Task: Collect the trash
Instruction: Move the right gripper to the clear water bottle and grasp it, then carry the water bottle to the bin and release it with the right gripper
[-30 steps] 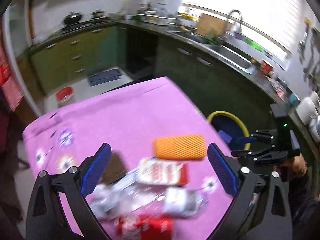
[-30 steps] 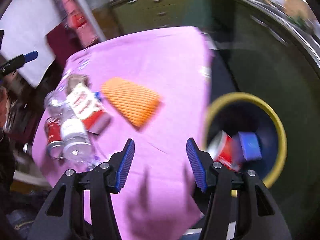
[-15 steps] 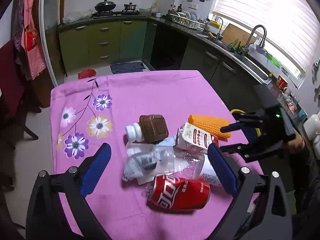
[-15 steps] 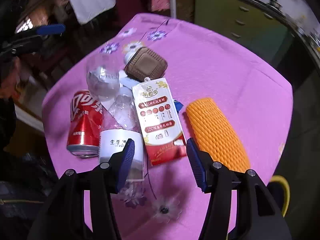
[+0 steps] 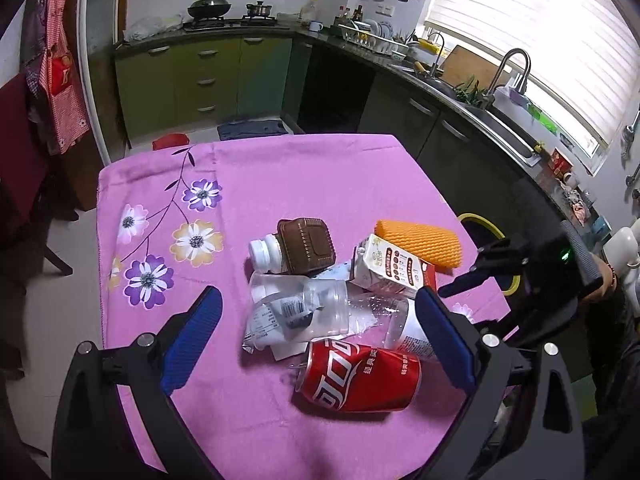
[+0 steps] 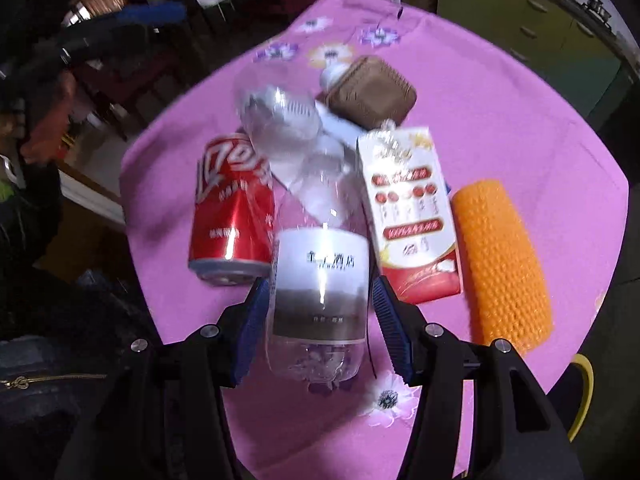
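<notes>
A heap of trash lies on the pink flowered tablecloth (image 5: 304,168): a red cola can (image 5: 360,380), a clear bottle with a white label (image 6: 320,272), a crumpled clear bottle (image 5: 296,308), a white-and-red carton (image 5: 392,268), an orange foam sleeve (image 5: 420,240) and a brown bottle with a white cap (image 5: 304,246). My right gripper (image 6: 320,304) points steeply down and is open, its blue pads on either side of the labelled bottle's lower end without clearly squeezing it. My left gripper (image 5: 316,304) hovers open over the near side of the heap, holding nothing.
A dark bin with a yellow rim (image 5: 484,224) stands on the floor past the table's right edge, also low at the right in the right wrist view (image 6: 584,384). Kitchen cabinets and a sink counter (image 5: 472,96) line the back and right. A chair stands at the left.
My right gripper swung from over the bin across to the heap and came down astride the labelled bottle. My left gripper pulled back toward the near edge, then held still.
</notes>
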`<act>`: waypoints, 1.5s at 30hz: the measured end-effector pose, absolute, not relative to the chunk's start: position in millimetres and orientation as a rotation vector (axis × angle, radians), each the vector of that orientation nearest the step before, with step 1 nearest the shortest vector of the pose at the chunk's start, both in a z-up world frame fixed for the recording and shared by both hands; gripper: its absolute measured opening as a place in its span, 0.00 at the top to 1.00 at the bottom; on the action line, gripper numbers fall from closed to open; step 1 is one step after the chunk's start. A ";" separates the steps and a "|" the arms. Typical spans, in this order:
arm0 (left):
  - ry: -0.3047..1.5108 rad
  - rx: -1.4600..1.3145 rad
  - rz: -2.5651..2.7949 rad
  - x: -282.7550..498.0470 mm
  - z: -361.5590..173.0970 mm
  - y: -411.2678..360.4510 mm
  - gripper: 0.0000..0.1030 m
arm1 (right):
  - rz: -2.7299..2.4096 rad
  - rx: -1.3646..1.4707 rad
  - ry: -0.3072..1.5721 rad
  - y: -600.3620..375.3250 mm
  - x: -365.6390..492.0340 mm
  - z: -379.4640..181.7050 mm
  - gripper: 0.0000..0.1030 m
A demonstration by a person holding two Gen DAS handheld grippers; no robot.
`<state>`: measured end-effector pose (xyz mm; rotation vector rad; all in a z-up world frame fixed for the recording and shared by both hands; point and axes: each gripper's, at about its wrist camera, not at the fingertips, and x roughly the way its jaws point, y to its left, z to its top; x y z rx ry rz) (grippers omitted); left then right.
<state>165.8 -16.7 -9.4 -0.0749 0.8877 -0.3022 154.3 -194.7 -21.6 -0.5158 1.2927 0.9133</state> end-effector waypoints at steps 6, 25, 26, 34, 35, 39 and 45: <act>0.888 -0.054 -0.306 162.6 -8.5 -19.8 0.10 | 0.906 -0.562 1.347 -178.3 153.7 -38.7 0.45; 0.894 -0.078 -0.291 158.4 -12.0 -6.8 0.10 | 0.852 -0.708 1.420 -141.0 151.1 -89.2 0.33; 0.896 -0.079 -0.289 158.5 -12.4 -6.2 0.10 | 0.849 -0.701 1.421 -141.8 151.3 -88.8 0.33; 0.898 -0.088 -0.276 160.9 -15.2 -0.1 0.10 | 0.816 -0.666 1.408 -160.6 138.4 -82.5 0.35; 0.899 -0.091 -0.273 161.4 -15.7 0.7 0.10 | 0.811 -0.662 1.408 -163.8 137.5 -80.8 0.35; 0.904 -0.089 -0.268 162.4 -17.3 1.3 0.10 | 0.799 -0.621 1.420 -177.7 134.5 -73.7 0.35; 0.907 -0.084 -0.269 162.9 -18.3 -1.5 0.10 | 0.793 -0.523 1.451 -201.6 123.0 -65.5 0.36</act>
